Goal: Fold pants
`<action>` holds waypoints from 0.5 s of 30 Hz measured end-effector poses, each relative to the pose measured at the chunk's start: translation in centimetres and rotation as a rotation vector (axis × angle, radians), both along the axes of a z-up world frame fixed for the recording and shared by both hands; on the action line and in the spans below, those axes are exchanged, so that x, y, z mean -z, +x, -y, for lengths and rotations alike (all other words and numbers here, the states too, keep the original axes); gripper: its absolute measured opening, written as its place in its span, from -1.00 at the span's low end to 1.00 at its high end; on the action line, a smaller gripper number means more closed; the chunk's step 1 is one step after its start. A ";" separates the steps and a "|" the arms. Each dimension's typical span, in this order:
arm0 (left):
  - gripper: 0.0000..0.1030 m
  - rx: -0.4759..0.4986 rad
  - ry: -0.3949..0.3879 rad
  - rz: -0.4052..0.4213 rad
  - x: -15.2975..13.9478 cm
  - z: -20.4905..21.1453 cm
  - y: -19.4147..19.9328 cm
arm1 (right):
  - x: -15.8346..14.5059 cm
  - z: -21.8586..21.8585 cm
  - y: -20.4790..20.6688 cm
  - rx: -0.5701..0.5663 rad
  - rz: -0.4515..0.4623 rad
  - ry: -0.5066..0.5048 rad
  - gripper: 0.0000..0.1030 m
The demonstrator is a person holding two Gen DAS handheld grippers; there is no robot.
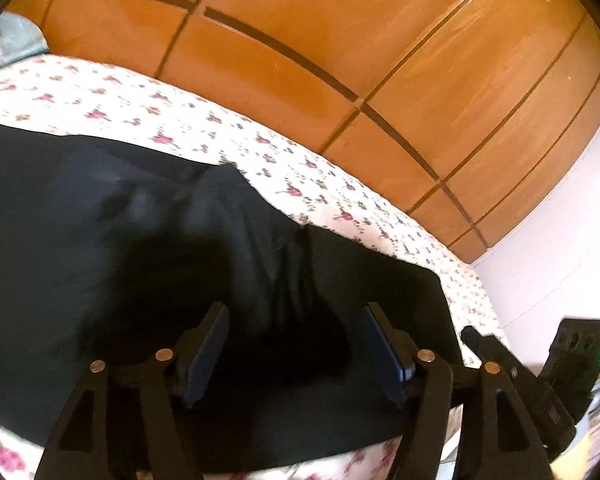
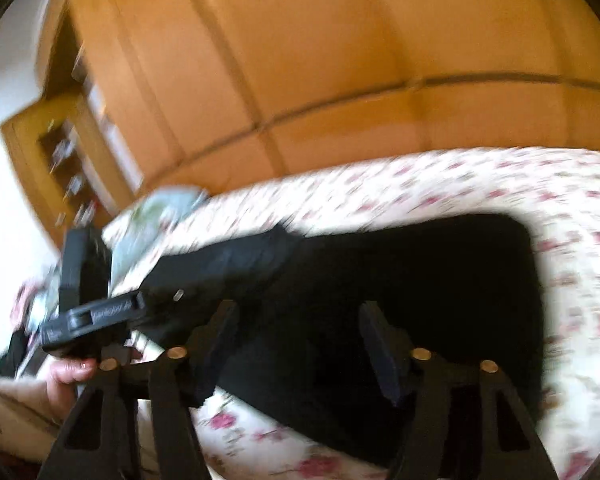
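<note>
Black pants point(image 1: 140, 232) lie spread flat on a floral bedsheet point(image 1: 100, 96), with a fold ridge near their middle. My left gripper point(image 1: 296, 312) hovers over the near edge of the pants. Its jaws stand wide apart and nothing is pinched between them. The right wrist view is blurred: the pants point(image 2: 400, 272) form a dark slab on the sheet point(image 2: 560, 208). My right gripper point(image 2: 296, 312) is over them, open, its pads clear of the cloth. The left gripper's body point(image 2: 92, 312) shows at the left, held by a hand point(image 2: 68, 372). The right gripper's body point(image 1: 572, 356) shows at the lower right.
An orange wooden wardrobe point(image 1: 340, 40) rises right behind the bed. A pale blue pillow point(image 1: 12, 36) lies at the bed's far left corner. A white wall point(image 1: 560, 240) stands to the right. A wooden shelf unit point(image 2: 68, 160) hangs left of the wardrobe.
</note>
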State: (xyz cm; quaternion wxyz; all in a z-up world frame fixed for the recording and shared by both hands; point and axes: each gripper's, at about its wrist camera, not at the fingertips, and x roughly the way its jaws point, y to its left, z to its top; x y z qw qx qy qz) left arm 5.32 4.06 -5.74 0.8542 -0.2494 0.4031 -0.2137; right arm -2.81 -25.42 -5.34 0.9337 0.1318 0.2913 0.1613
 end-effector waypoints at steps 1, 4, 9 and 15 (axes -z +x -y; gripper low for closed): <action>0.35 0.013 0.007 -0.023 0.2 0.8 1.1 | -0.1 1.2 0.4 0.062 -0.008 -0.023 -0.20; 0.28 0.046 0.061 -0.117 1.6 3.1 3.9 | 0.6 4.3 2.6 0.196 -0.085 -0.051 -0.48; -0.70 0.096 0.060 -0.132 2.2 4.8 4.2 | 3.2 5.9 5.4 0.249 -0.178 -0.048 -0.55; -0.72 0.068 0.112 0.005 -0.7 3.6 0.8 | 3.8 4.9 5.3 0.227 -0.159 -0.088 -0.58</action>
